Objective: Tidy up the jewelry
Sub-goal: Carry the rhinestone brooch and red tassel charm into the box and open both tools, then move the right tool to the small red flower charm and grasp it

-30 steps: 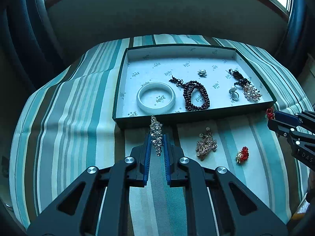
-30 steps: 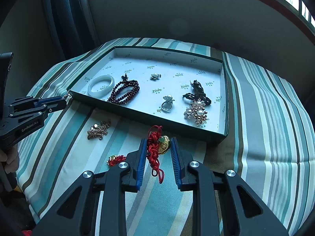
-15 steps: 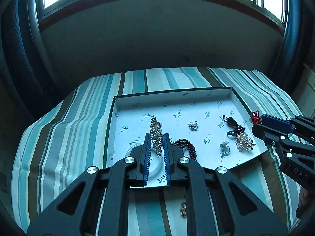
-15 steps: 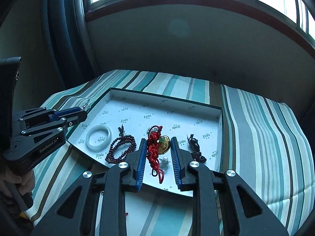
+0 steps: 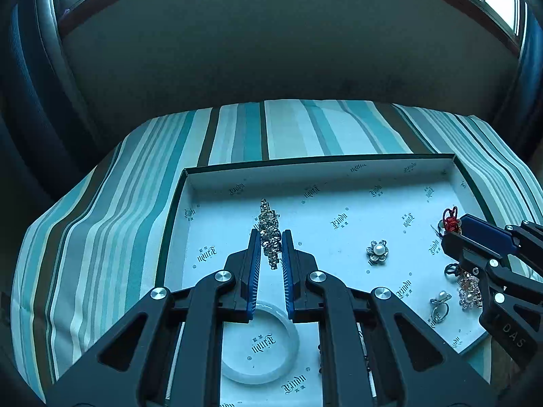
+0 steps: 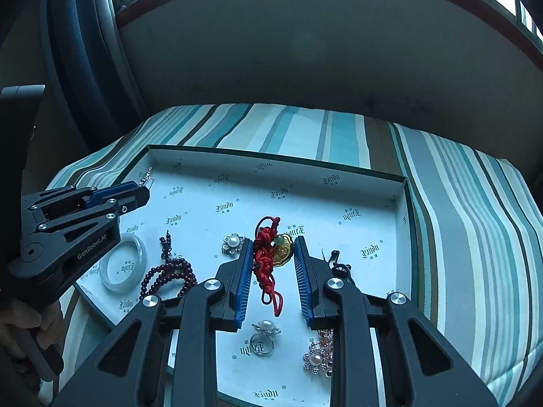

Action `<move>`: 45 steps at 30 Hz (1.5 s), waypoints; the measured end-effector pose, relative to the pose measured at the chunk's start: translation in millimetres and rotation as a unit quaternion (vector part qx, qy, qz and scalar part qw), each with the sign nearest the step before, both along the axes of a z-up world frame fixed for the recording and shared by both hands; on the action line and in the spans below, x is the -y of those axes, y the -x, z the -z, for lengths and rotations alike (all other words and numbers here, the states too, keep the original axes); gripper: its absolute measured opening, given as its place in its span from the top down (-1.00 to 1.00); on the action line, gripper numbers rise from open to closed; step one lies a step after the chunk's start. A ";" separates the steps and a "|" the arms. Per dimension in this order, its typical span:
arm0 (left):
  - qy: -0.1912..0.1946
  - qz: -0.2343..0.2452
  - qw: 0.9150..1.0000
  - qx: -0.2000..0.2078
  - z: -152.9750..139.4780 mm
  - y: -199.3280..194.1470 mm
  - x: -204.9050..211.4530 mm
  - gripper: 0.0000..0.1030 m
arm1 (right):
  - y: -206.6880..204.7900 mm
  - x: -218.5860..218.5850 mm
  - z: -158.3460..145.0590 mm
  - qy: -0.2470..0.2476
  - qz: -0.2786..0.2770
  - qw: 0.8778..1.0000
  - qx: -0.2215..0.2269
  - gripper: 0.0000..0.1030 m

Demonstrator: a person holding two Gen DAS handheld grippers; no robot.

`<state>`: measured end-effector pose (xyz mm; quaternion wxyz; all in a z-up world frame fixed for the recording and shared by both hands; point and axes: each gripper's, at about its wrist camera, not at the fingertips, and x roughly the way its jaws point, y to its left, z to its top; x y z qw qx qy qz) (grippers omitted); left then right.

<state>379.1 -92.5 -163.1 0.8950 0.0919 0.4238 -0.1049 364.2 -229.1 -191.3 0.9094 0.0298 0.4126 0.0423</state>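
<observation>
A: What did the left gripper (image 5: 269, 237) hold?

B: Its blue jaws were nearly shut on a sparkly silver rhinestone brooch (image 5: 269, 234). Just below it, at six o'clock, a smooth white bangle (image 5: 259, 376) lay in the shallow green box with white printed paper lining (image 5: 305, 161).

A: And the right gripper (image 6: 273, 247)?

B: It pinched a red knotted cord charm with a gold coin (image 6: 271, 251), a bit wider apart. Both hung over the box.

A: Was much tidied?

B: Yes! Dark red wooden beads (image 6: 169, 276), a small pearl flower pin (image 5: 377, 251) at two o'clock, and a pearl ring (image 6: 263, 335) were inside. I think only these two needed dropping in.
</observation>
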 end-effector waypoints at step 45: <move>-0.010 -0.004 1.000 -0.026 22.2 -4.3 0.8 -0.31 | -10.5 4.5 23.5 0.004 0.023 0.999 -0.023 0.12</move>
